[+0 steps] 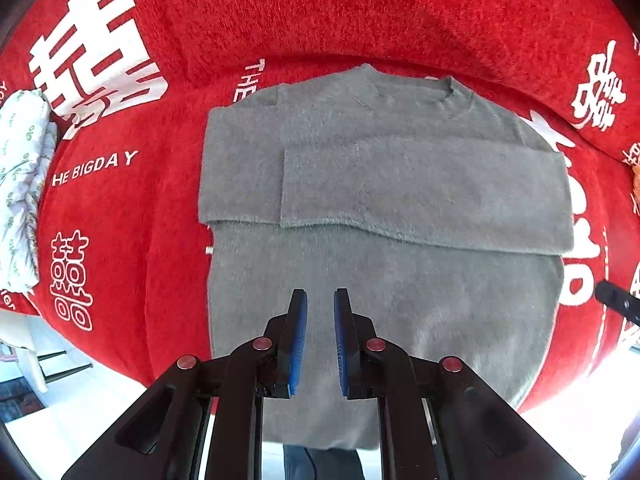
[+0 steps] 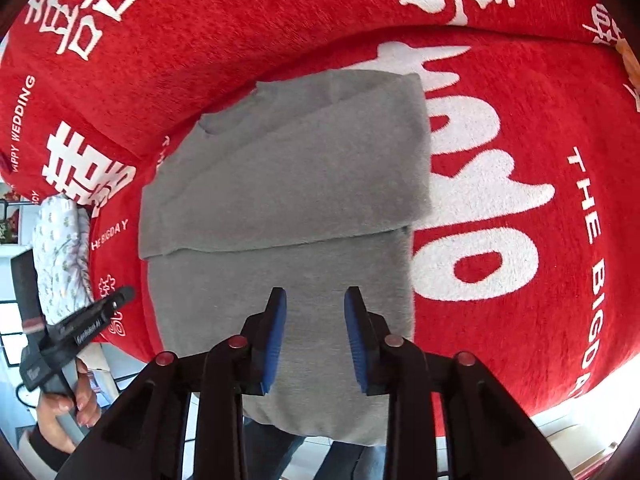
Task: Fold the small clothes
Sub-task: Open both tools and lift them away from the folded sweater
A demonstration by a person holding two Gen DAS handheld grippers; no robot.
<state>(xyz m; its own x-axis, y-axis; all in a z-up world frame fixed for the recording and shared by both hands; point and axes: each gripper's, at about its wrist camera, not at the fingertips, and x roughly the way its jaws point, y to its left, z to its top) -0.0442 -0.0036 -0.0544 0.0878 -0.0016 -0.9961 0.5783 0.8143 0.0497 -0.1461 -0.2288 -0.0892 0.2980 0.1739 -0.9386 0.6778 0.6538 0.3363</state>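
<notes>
While the grey sweater [image 1: 380,184] lies sleeve-folded on the red cover [image 1: 168,208], left tongs [image 1: 320,300] and right tongs [image 2: 315,298] hover spread, gripping nothing.

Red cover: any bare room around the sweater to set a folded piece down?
Bare red cover runs wide to the right of the grey sweater. A narrower strip lies between sweater and floral bundle. Both open grippers, left and right, hang above the hem.
</notes>
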